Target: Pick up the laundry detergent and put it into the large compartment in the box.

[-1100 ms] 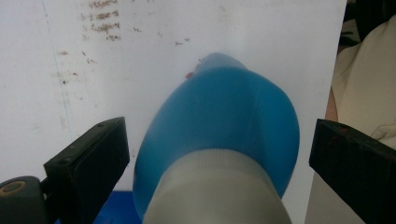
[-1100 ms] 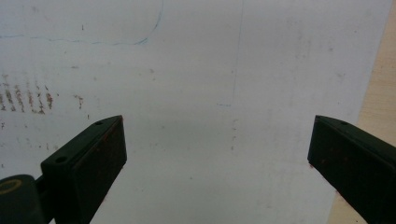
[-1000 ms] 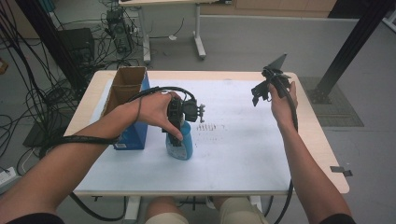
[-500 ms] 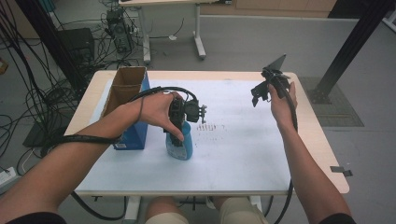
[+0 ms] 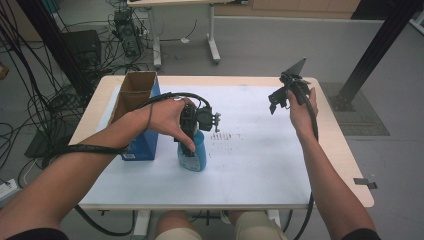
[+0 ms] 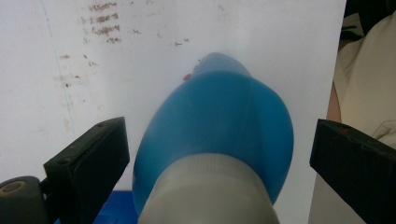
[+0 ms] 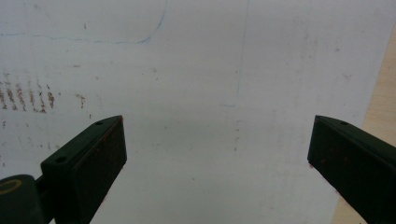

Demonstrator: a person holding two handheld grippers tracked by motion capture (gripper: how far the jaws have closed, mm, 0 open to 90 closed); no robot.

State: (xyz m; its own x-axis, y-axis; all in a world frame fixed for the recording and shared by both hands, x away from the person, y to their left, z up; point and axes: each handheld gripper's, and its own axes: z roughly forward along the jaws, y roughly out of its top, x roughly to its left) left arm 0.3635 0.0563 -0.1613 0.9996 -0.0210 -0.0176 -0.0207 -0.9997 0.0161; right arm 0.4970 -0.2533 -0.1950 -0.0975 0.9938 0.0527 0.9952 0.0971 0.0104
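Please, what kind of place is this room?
Probably a lab or workshop for recording handling tasks: cable bundles lie on the grey floor, electronics stand behind the table, and a black frame post rises beside it.

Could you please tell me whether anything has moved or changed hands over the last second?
Nothing has visibly changed. The left gripper stays over the blue plastic bottle with a white cap, jaws open either side of it with gaps showing, and the right gripper remains raised, open and empty, over the white table sheet. The blue cardboard box is where it was.
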